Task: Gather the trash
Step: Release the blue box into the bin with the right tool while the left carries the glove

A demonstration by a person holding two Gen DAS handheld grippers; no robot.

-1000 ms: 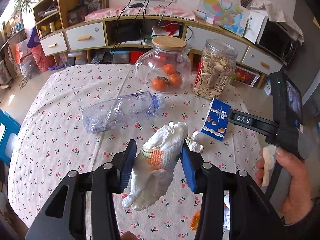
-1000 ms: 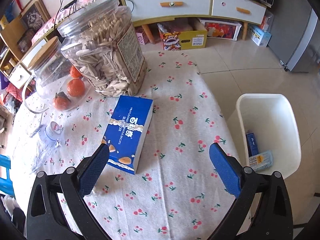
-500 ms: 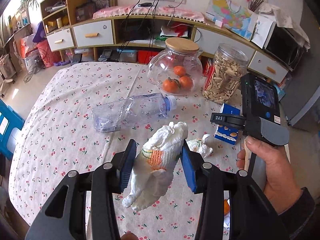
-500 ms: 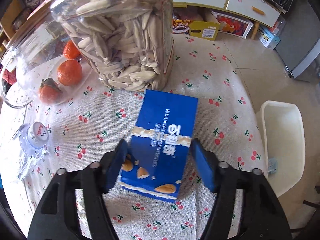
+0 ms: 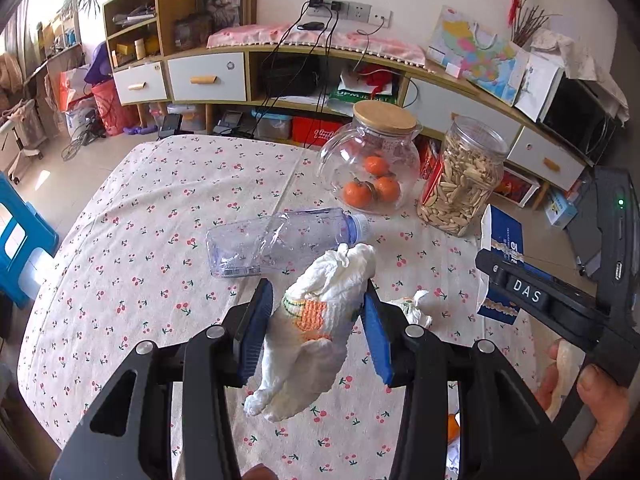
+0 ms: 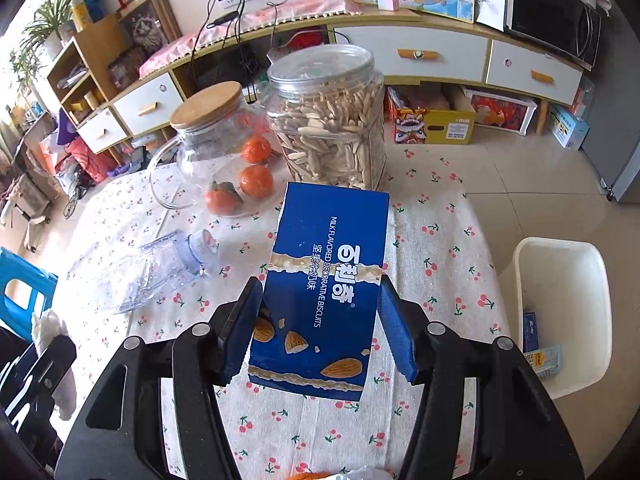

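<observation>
Right gripper (image 6: pixel 318 330) clamped on the biscuit box (image 6: pixel 324 284), left gripper (image 5: pixel 318 334) clamped on crumpled tissue (image 5: pixel 316 328): carry the box level rightward over the white bin (image 6: pixel 560 316) before releasing.

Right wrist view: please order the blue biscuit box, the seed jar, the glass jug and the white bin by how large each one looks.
1. Biscuit box, though it is nearest the camera, which inflates it.
2. Seed jar and white bin look about equal; I would not rank them.
3. Glass jug, smallest.
</observation>
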